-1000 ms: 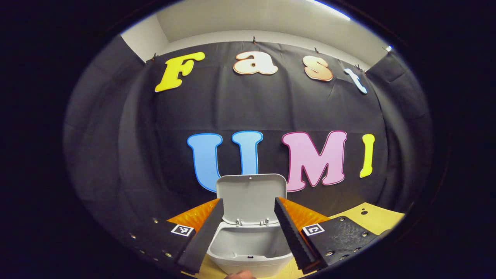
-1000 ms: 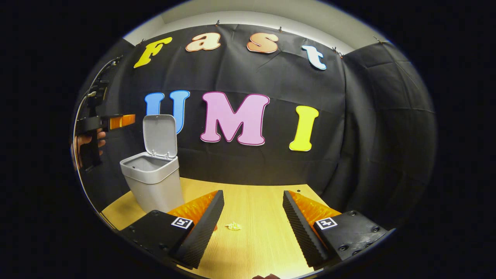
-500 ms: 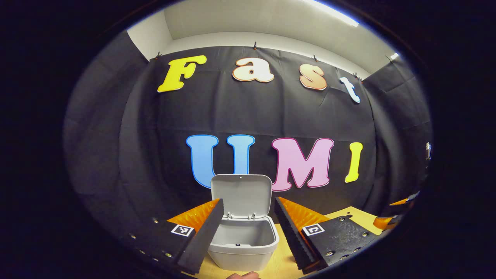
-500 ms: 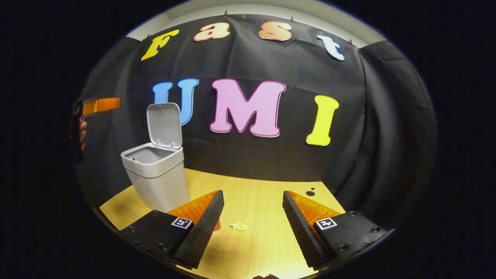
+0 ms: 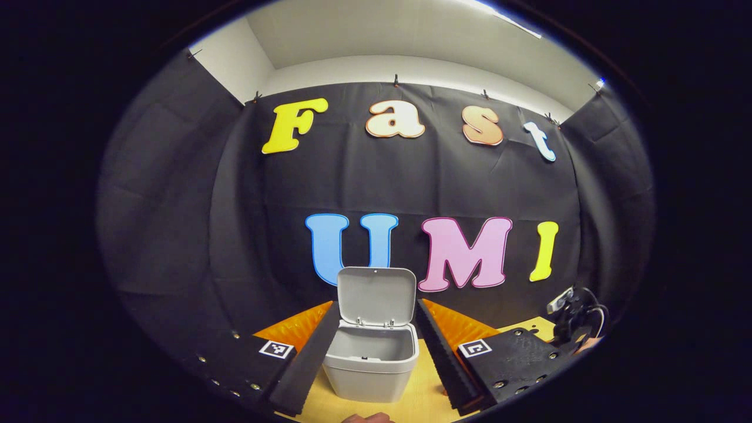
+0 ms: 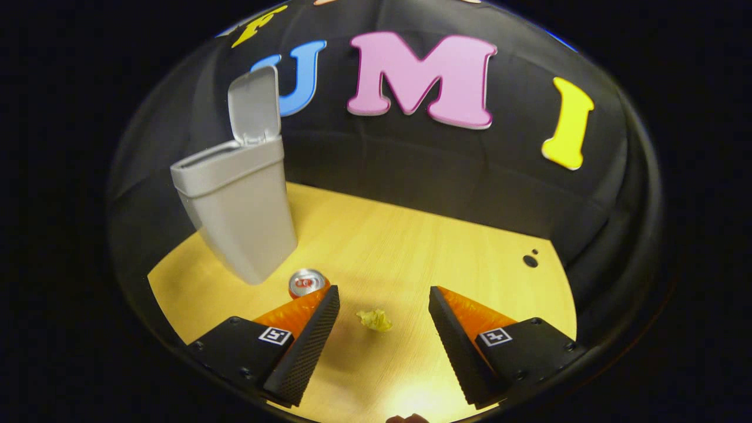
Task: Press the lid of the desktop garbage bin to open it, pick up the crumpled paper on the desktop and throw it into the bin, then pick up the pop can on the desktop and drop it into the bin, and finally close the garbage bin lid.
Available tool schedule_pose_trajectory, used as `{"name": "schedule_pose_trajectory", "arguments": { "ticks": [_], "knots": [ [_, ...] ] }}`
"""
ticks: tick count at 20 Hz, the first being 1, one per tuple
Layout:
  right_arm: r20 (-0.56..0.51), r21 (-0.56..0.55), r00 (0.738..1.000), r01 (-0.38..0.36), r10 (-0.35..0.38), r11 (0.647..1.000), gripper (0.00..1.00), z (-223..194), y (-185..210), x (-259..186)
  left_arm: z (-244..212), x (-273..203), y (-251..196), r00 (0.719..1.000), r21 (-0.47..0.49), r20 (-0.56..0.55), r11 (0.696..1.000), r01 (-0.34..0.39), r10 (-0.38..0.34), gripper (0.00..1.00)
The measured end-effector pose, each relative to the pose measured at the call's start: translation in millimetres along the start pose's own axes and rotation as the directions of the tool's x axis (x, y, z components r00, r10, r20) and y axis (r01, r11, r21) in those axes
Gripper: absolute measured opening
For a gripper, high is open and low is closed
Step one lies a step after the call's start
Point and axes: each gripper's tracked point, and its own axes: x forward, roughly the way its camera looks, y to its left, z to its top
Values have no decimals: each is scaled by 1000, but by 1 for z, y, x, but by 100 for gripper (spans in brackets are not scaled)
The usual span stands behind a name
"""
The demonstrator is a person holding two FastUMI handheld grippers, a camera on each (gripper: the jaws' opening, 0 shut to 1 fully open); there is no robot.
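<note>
With its fingers spread wide and nothing held, the right tool (image 6: 382, 346) is seen poised above the crumpled paper (image 6: 375, 319), which lies on the table (image 6: 411, 247) in the gap ahead of the fingertips. The paper pickup is judged to be the step in hand: the tool should be lowered straight down so that the wad is centred between the fingers, and closed gently, since so light a scrap could be nudged aside. The pop can (image 6: 306, 282) stands just beside the left finger and should be kept clear of it. Farther off, the garbage bin (image 6: 238, 194) is shown with its lid (image 6: 254, 103) raised.

In the left gripper view, the left tool (image 5: 376, 364), likewise spread wide and holding nothing, frames the bin's hollow interior (image 5: 371, 346), which the right gripper view hides behind the bin's wall; paper and can are given by the right gripper view.
</note>
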Motion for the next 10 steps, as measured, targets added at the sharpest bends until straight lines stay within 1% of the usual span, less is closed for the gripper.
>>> {"name": "schedule_pose_trajectory", "arguments": {
  "ticks": [2,5,7,10],
  "knots": [
    [-79,-2,996,-38,38,999,99,-27,0,34,-1,-6,-2,998,12,-22,999,-50,50,87],
    [-179,32,981,-75,80,997,100,-61,-1,73,5,-12,-9,994,12,-30,995,-102,102,87],
    [-241,53,967,-73,84,996,100,-78,-2,90,2,-17,-9,990,25,-47,991,-133,134,87],
    [-275,57,958,-69,82,996,99,-96,-1,109,-1,-20,-7,984,24,-62,986,-165,166,87]
  ]
}}
